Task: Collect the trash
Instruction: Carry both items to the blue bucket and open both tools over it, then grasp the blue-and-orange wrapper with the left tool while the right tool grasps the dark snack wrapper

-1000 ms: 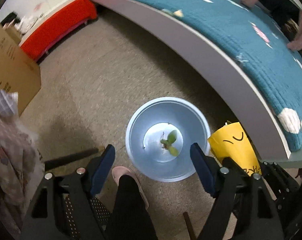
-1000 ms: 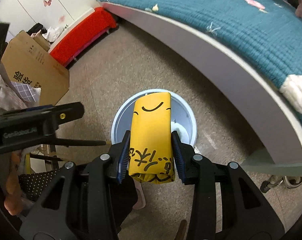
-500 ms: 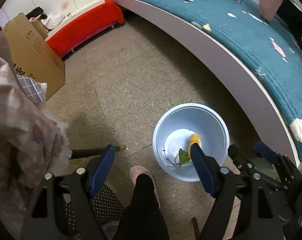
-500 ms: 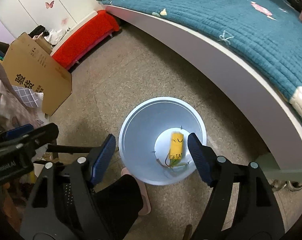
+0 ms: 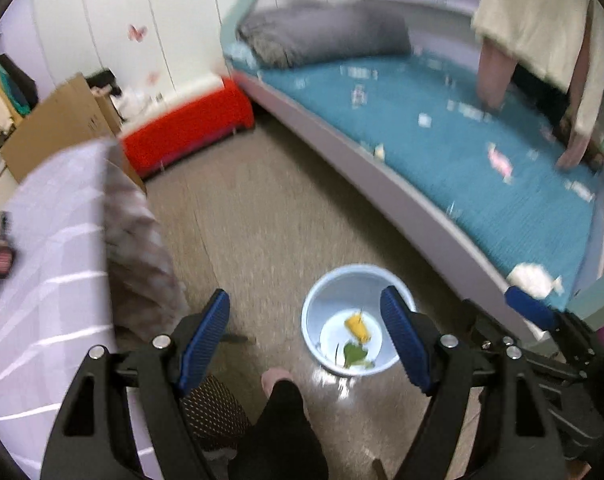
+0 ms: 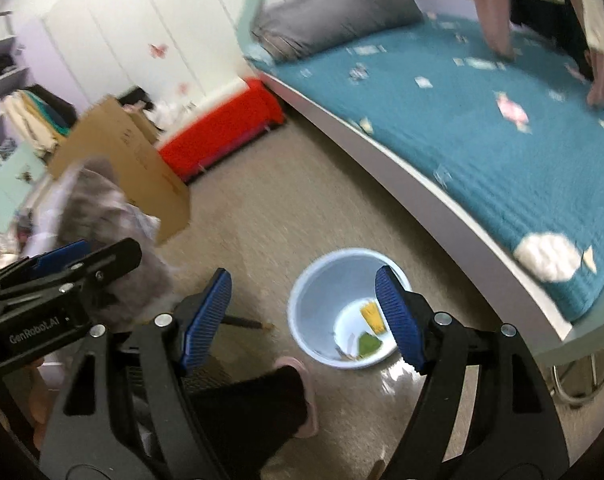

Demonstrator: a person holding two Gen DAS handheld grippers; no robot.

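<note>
With the yellow packet (image 6: 372, 315) lying in the pale blue bin (image 6: 306, 304) at 6 o'clock on the floor, both right tongs (image 6: 308, 314) and left tongs (image 5: 306, 334) stand apart and empty (drop apparently done), so next comes finding more litter, perhaps the scraps on the bed (image 6: 482, 128) at 2 o'clock.

Both claws point steeply down, side by side. The left claw (image 5: 308, 342) stands wide apart and empty; the right claw (image 6: 304, 318) has just sprung wide, nothing between its fingers.

Beige floor (image 5: 262, 216), bucket (image 5: 322, 300) (pale blue) standing
</note>
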